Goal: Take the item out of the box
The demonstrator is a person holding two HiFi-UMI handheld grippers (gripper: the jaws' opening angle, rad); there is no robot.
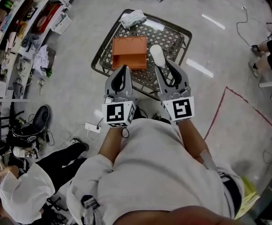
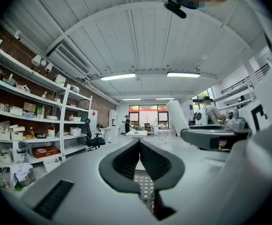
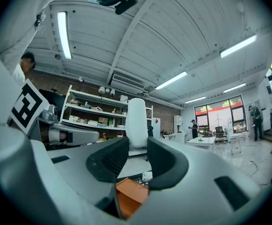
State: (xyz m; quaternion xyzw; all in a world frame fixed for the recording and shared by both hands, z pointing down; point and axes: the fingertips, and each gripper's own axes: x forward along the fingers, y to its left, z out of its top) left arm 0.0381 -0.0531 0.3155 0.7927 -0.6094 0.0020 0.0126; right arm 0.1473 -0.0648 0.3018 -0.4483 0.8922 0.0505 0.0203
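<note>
The left gripper (image 1: 123,69) is hovering with its fingers pressed together on nothing, and the orange box (image 1: 129,53) is lying just ahead of its tips on the mesh table (image 1: 173,36). The right gripper (image 1: 166,65) is clamping the white item (image 1: 157,55), which is sticking out beyond its fingertips and seemingly hanging clear of the box. The lifting-out step is looking done, so the next move is calling for somewhere to set the item down. It is looking smooth, oblong and round-ended.
</note>
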